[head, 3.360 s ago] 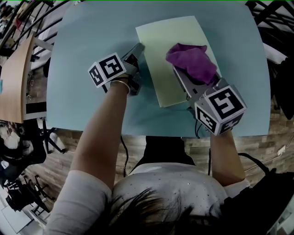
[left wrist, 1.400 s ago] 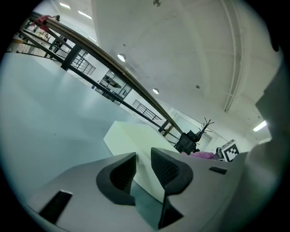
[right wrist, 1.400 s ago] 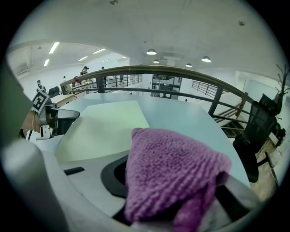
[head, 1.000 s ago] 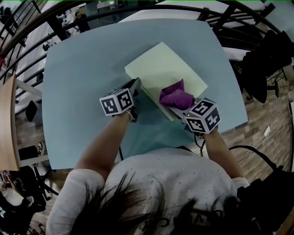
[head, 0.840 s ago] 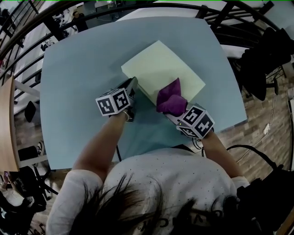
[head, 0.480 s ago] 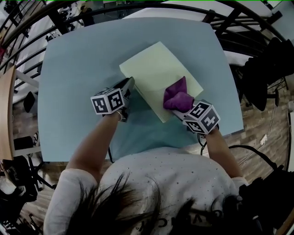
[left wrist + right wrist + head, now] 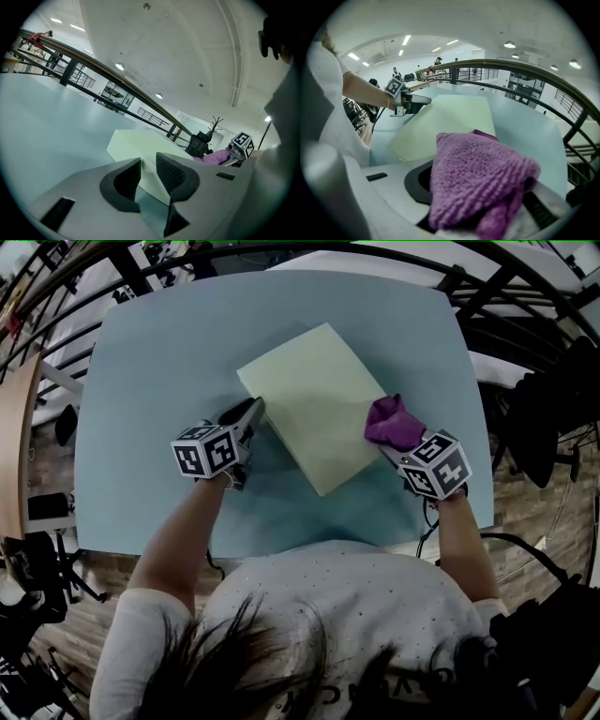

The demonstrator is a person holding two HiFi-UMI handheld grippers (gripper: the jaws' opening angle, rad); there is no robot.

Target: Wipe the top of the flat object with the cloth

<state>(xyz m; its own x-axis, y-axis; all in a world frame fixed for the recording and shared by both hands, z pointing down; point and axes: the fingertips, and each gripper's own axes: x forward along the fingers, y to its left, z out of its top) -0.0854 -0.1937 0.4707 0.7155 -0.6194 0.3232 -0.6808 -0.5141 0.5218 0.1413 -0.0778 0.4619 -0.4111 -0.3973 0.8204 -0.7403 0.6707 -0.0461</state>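
A pale yellow-green flat board (image 7: 314, 404) lies at an angle on the light blue table (image 7: 150, 362). My right gripper (image 7: 398, 432) is shut on a bunched purple cloth (image 7: 392, 421), which rests at the board's right edge. In the right gripper view the cloth (image 7: 483, 173) fills the jaws and hides the pads, with the board (image 7: 450, 122) beyond. My left gripper (image 7: 246, 415) sits at the board's left edge. Seen from the left gripper view, its jaws (image 7: 148, 164) stand a little apart with nothing pinched between them, and the board's side (image 7: 140, 145) lies just past the tips.
Dark metal railings (image 7: 506, 296) run round the table's far and right sides. A wooden desk edge (image 7: 19, 456) stands at the left. The table's near edge (image 7: 281, 545) is close to the person's body. Wood floor shows at the right.
My right gripper has slid the purple cloth across the board's near part to its right edge. The left gripper has stayed at the board's left edge.
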